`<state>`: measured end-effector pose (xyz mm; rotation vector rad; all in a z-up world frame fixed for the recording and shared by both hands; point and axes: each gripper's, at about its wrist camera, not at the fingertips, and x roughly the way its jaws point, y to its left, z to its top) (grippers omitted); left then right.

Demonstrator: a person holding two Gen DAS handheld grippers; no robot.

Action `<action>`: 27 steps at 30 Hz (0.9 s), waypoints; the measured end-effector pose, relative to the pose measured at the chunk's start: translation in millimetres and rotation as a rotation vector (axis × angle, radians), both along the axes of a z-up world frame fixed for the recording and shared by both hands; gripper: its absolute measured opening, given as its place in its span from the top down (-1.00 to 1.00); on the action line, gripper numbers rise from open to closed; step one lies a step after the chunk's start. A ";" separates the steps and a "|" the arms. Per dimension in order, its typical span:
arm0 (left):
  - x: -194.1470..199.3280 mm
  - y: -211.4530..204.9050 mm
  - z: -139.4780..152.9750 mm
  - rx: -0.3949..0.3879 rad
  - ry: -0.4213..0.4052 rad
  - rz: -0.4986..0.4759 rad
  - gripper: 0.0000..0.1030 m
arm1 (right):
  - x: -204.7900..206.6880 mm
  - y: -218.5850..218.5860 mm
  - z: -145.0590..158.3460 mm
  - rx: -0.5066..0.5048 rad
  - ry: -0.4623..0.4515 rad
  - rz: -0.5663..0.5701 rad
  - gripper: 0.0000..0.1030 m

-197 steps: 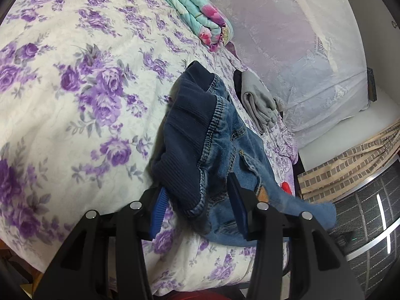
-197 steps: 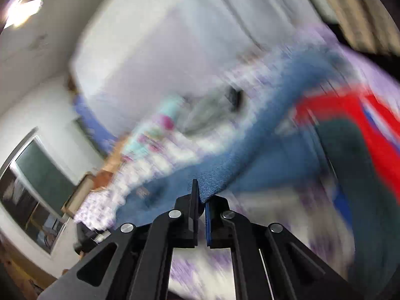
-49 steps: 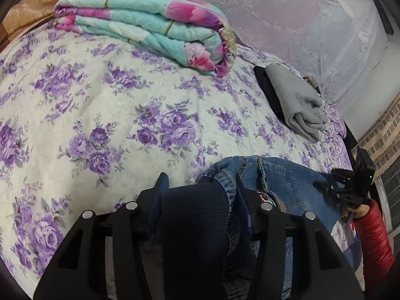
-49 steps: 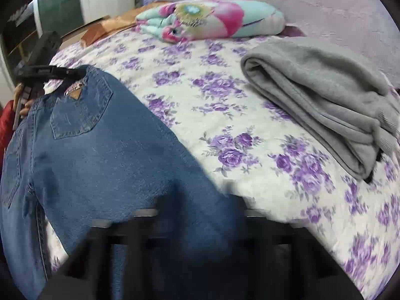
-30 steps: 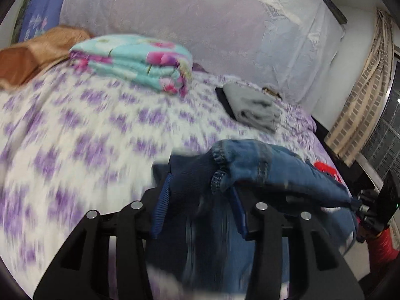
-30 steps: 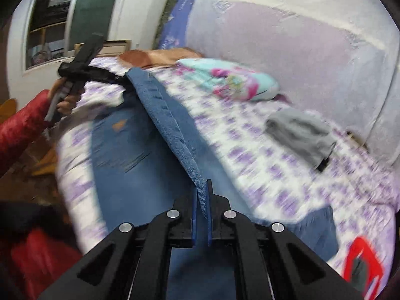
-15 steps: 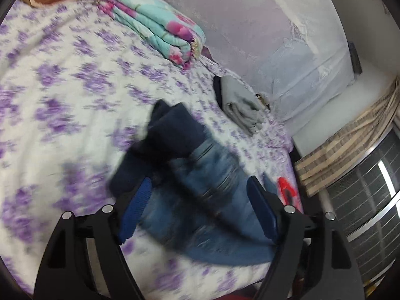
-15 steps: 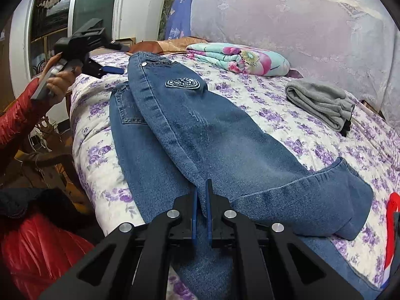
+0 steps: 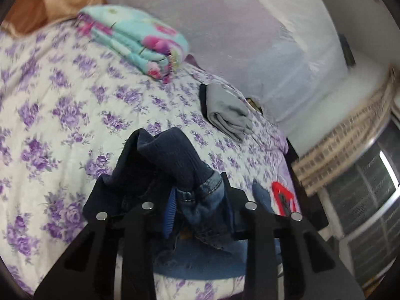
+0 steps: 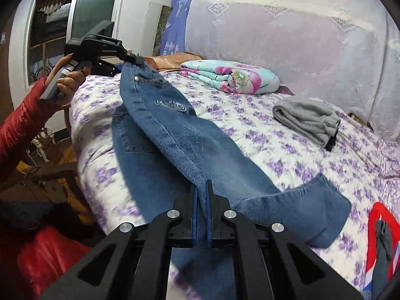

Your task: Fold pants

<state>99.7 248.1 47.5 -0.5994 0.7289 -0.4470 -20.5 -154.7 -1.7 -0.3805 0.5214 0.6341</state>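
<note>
Only right view shows left hand point(image 10: 67, 80), seemingly gripping.

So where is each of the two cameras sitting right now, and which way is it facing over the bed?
Left wrist: on the left gripper, whose jaws are closing on the blue denim jeans' waist, facing the lace-draped headboard; only its black fingers show.
Right wrist: on the right gripper, clamping the jeans' leg seam, looking along the bed toward the window; the left hand and red sleeve show.
Shared: jeans, folded grey garment, folded floral quilt.
</note>
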 end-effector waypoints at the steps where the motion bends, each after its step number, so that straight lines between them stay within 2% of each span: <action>1: -5.1 0.3 -6.6 0.036 0.000 -0.004 0.39 | -4.6 -1.6 -8.4 0.001 0.029 0.005 0.88; 3: -7.4 9.7 -36.2 0.045 0.059 -0.012 0.39 | -9.9 1.0 -28.6 -0.008 0.072 0.010 0.87; 5: -5.2 28.9 -88.8 -0.030 0.188 -0.010 0.41 | -11.3 9.1 -52.7 -0.053 0.094 0.008 0.86; 6: -7.7 38.5 -106.8 -0.114 0.197 -0.017 0.46 | -10.4 12.3 -61.7 -0.068 0.089 0.001 0.85; 8: -13.9 48.5 -110.6 -0.203 0.173 -0.019 0.46 | -8.0 13.7 -65.3 -0.052 0.097 -0.004 0.85; 9: -16.9 47.8 -106.7 -0.194 0.171 -0.008 0.44 | -5.7 12.1 -64.1 -0.039 0.114 -0.005 0.85; 10: -21.8 42.8 -95.7 -0.138 0.148 0.010 0.41 | -4.6 11.0 -63.5 -0.032 0.124 -0.005 0.85; 13: -40.6 17.6 -53.7 0.096 0.041 0.066 0.35 | -5.3 11.0 -66.4 -0.034 0.115 -0.008 0.85; 14: -47.3 9.8 -40.8 0.140 0.003 0.075 0.32 | -4.2 10.6 -67.5 -0.026 0.118 -0.013 0.84; 15: -54.6 3.6 -28.9 0.179 -0.034 0.089 0.22 | -3.6 9.4 -68.1 -0.015 0.124 -0.016 0.83; 17: -69.4 -4.9 -5.3 0.289 -0.114 0.160 -0.10 | -2.8 6.1 -69.2 0.020 0.137 -0.022 0.83; 18: -74.3 -7.2 1.5 0.345 -0.139 0.215 -0.33 | -3.0 4.6 -70.1 0.033 0.141 -0.025 0.83; 19: -78.8 -6.7 8.1 0.419 -0.157 0.305 -0.39 | -3.0 3.4 -71.1 0.046 0.141 -0.029 0.83; 20: -78.4 -5.4 11.2 0.455 -0.162 0.359 -0.39 | -3.3 3.3 -71.1 0.052 0.140 -0.031 0.83; 21: -76.9 -2.6 11.8 0.441 -0.156 0.359 -0.39 | -3.3 2.9 -71.5 0.059 0.139 -0.034 0.83; 22: -71.2 -2.3 7.4 0.353 -0.134 0.282 -0.39 | -3.3 2.5 -71.6 0.065 0.140 -0.037 0.83; 24: -62.4 -15.4 -3.7 0.269 -0.102 0.161 -0.39 | -3.5 1.7 -72.3 0.079 0.140 -0.043 0.83; 25: -57.1 -26.7 -10.1 0.289 -0.097 0.128 -0.39 | -3.7 1.3 -72.8 0.086 0.140 -0.046 0.83; 27: -40.0 -54.8 -30.3 0.438 -0.082 0.103 -0.45 | -4.0 1.0 -73.2 0.097 0.138 -0.052 0.82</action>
